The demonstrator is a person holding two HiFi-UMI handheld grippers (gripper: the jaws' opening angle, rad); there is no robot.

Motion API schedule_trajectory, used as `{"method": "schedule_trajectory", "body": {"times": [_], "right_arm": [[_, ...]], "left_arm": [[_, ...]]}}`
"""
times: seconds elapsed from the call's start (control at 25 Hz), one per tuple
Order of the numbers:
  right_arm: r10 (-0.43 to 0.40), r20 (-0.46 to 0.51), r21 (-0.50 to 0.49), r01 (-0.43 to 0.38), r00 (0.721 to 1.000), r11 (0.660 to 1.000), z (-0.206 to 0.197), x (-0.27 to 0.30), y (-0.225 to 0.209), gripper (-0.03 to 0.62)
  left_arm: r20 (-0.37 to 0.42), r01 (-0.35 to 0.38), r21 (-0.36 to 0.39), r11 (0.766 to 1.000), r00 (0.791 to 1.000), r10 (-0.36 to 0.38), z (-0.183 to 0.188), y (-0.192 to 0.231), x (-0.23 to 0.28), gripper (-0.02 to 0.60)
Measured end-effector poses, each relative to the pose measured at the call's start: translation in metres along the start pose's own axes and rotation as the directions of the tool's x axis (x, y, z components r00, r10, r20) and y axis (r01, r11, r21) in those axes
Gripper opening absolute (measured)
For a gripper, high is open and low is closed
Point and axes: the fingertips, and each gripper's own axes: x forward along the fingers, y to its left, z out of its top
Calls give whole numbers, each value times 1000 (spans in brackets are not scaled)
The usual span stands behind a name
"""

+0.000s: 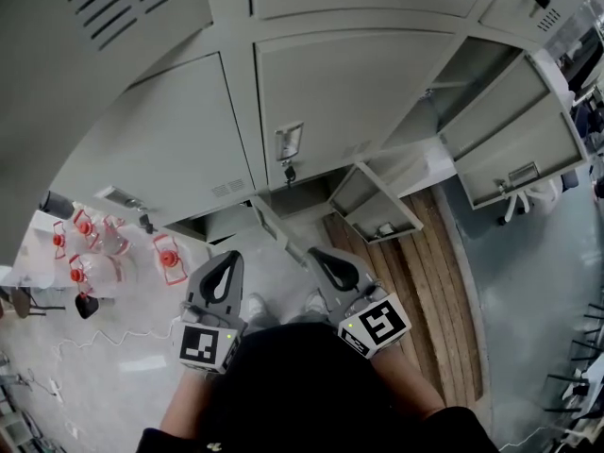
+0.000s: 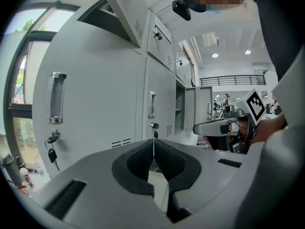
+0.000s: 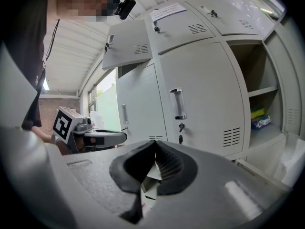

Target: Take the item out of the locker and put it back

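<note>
Both claws are found pressed together and empty. The left claw and the right claw are each seen with pads meeting and nothing between them. They are held side by side, roughly level, ahead of the person's body and short of the lockers, facing closed doors (judged a carrying posture, not a reaching one).

The open locker stands off to the right, its door swung wide so that the shelves are exposed. The item is judged to be among the packets, one yellow and one blue, lodged toward the rear edge of the lower shelf. Which of the two is meant cannot be told.

Whether removal is yet to come or the return is already made cannot be settled. For any reach, the right claw is judged the better placed and would first need to be spread.
</note>
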Motion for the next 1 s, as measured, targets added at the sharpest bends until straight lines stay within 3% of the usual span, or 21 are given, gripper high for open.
{"method": "schedule_trajectory", "body": {"times": [0.2,0.44,1.0], "right_arm": [[15,1,-5,-15,1000,1000,3,2,0,-2],[2,3,7,-2,1000,1000,2,0,-4,-3],[-16,-9,1,16,1000,1000,-2,-4,-3,-2]], "left_arm": [[-54,4,-53,999,999,-7,1,-9,4,18],[-48,-1,-30,1000,999,0,2,-2,6,18],[-49,-2,-53,999,999,0,-2,-1,2,18]]}}
